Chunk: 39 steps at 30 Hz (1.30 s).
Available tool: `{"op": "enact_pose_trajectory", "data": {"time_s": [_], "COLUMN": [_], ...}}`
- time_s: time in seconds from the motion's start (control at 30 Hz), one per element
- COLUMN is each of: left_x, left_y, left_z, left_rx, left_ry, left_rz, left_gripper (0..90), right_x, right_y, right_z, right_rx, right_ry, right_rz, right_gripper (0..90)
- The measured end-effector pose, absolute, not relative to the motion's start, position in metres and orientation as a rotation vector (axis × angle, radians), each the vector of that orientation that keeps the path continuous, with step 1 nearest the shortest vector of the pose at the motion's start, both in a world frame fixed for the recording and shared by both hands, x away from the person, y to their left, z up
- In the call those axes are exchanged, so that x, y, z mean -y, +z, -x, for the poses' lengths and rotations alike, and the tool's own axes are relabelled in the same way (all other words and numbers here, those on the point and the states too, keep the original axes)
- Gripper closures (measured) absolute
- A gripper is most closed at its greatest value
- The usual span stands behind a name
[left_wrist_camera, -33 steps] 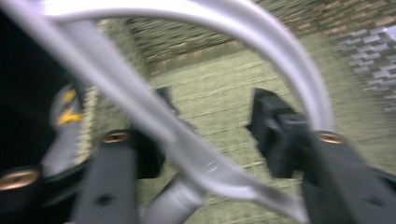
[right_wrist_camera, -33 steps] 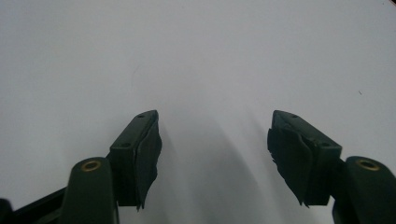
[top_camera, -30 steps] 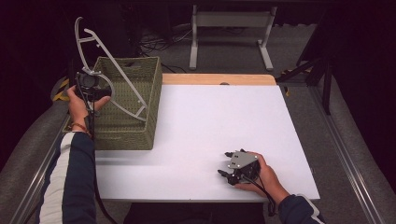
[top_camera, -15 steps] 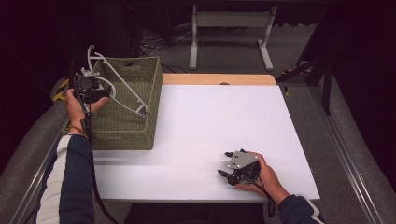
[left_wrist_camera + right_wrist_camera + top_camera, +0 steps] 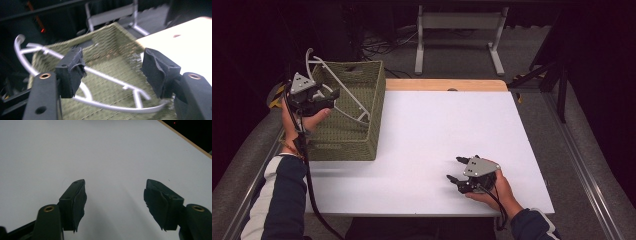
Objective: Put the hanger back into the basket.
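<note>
A white wire frame (image 5: 352,98) leans inside an olive woven basket (image 5: 362,135) at the table's left side, its hooked end sticking up past the far rim. My left gripper (image 5: 332,98) hovers over the basket's left wall. Its jaws have just been opening. In the left gripper view the frame (image 5: 110,78) lies beyond the gap of this gripper (image 5: 113,67), over the basket's floor (image 5: 112,37), and neither pad presses on it. My right gripper (image 5: 455,169) rests on the white tabletop near the front edge, open and empty (image 5: 113,195).
The white tabletop (image 5: 452,125) stretches right of the basket, with a wooden strip (image 5: 447,85) along its far edge. A metal stand (image 5: 459,30) is on the floor behind the table. Grey rails run along both sides.
The white frame stood high above the basket in my left gripper; it has dropped lower and now leans inside. The left gripper has let go and shifted slightly. The right hand has stayed put.
</note>
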<state>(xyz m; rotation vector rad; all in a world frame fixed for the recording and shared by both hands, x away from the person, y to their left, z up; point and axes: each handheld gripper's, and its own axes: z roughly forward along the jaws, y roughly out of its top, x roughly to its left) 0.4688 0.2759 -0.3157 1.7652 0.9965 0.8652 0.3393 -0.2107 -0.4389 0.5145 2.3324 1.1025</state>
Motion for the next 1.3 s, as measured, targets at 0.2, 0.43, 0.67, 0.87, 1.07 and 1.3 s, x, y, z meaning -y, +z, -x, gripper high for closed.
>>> {"op": "enact_pose_trajectory", "data": {"time_s": [0.2, 0.43, 0.67, 0.87, 1.07, 1.3], "left_x": [-0.259, -0.237, -0.217, -0.196, -0.178, -0.164], "left_y": [-0.315, -0.321, -0.329, -0.336, -0.35, -0.369], "left_z": [-0.445, -0.421, -0.408, -0.388, -0.368, -0.351], "left_rx": [-0.885, -0.773, -0.713, -0.634, -0.561, -0.519], "left_ry": [0.828, 0.793, 0.748, 0.72, 0.684, 0.66], "left_rz": [-1.732, -1.716, -1.719, -1.711, -1.745, -1.773], "left_gripper": [24.7, 19.5, 14.7, 10.1, 7.5, 7.5], "right_x": [0.214, 0.217, 0.219, 0.222, 0.225, 0.225], "right_y": [-0.435, -0.43, -0.429, -0.429, -0.429, -0.431], "right_z": [-0.339, -0.338, -0.338, -0.34, -0.341, -0.337], "right_rx": [-2.302, -2.265, -2.253, -2.23, -2.206, -2.193], "right_ry": [1.13, 1.157, 1.16, 1.161, 1.175, 1.161], "right_rz": [-0.538, -0.561, -0.567, -0.593, -0.632, -0.621], "right_gripper": [32.4, 30.9, 29.7, 26.0, 20.9, 19.4]}}
